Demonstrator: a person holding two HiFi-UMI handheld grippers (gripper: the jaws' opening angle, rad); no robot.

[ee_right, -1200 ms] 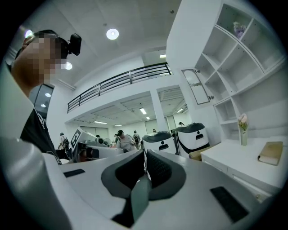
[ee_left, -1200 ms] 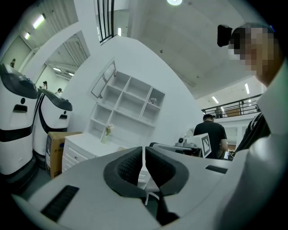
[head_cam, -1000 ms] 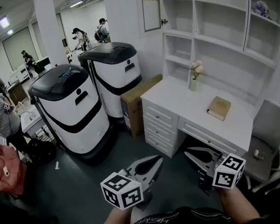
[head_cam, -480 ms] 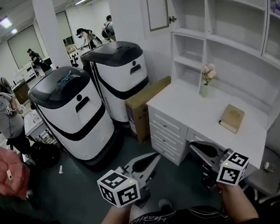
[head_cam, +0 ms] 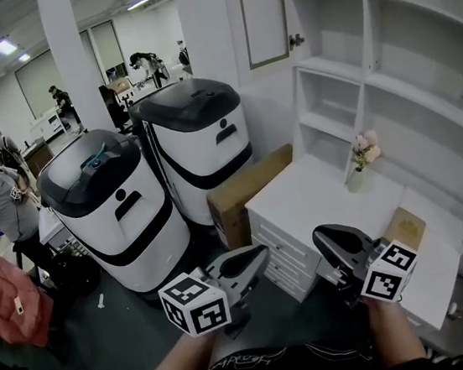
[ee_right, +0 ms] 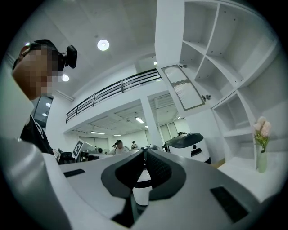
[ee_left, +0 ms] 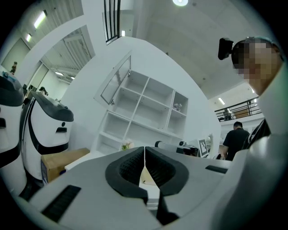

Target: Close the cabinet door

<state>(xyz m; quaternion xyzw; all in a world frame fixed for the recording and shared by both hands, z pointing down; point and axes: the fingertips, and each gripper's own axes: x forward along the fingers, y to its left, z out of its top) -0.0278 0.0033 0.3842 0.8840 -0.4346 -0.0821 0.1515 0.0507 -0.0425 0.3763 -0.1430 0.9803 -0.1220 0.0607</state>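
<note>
The cabinet door (head_cam: 264, 11), a white frame with a glass pane and a small knob (head_cam: 295, 41), stands swung open at the top left of the white shelf unit (head_cam: 382, 42). It also shows in the left gripper view as the cabinet door (ee_left: 116, 81), and in the right gripper view as the cabinet door (ee_right: 183, 87). My left gripper (head_cam: 258, 257) and right gripper (head_cam: 323, 240) are held level and low in front of me, near the desk's front corner and far below the door. Both are shut and hold nothing.
Below the shelves is a white desk (head_cam: 318, 198) with drawers, carrying a vase of pink flowers (head_cam: 363, 158) and a tan book (head_cam: 406, 229). Left of it are a cardboard box (head_cam: 245, 191) and two tall white-and-black machines (head_cam: 108, 209), (head_cam: 200, 137). Several people stand further back at the left.
Both grippers and my view have come forward toward the desk and shelf unit, which now look larger and closer. The door still hangs open, and the jaws stay shut.
</note>
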